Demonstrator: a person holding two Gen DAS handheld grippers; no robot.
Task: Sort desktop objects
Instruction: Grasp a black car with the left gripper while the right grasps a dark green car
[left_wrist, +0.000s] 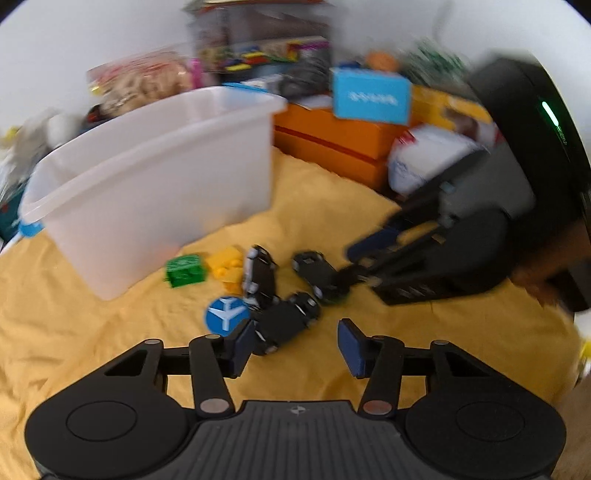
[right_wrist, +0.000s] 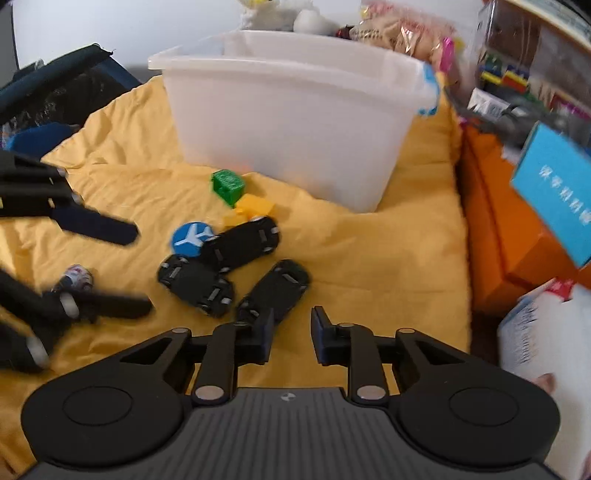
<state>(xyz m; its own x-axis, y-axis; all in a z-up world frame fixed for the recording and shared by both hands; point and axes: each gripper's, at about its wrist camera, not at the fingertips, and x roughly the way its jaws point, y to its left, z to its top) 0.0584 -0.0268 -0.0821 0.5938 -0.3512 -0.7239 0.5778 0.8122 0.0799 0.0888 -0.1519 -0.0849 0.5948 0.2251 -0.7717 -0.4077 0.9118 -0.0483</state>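
Note:
Three black toy car bases lie together on the yellow cloth (right_wrist: 369, 258). One (right_wrist: 273, 291) lies just ahead of my right gripper (right_wrist: 291, 328), whose jaws stand narrowly apart with only cloth showing between them. In the left wrist view, my right gripper (left_wrist: 354, 266) reaches that car (left_wrist: 319, 275) from the right. My left gripper (left_wrist: 297, 343) is open, its left finger beside another car (left_wrist: 286, 325). A blue round airplane disc (left_wrist: 226, 314), a green brick (left_wrist: 184, 270) and yellow bricks (left_wrist: 227, 267) lie in front of the white bin (left_wrist: 155, 177).
Orange boxes (left_wrist: 332, 144), a blue box (left_wrist: 371, 98) and a white bag (left_wrist: 424, 158) crowd the back right. Snack bags (left_wrist: 144, 79) sit behind the bin. A dark bag (right_wrist: 62, 85) borders the cloth's left. A small white patterned thing (right_wrist: 75, 277) lies near my left gripper (right_wrist: 142, 268).

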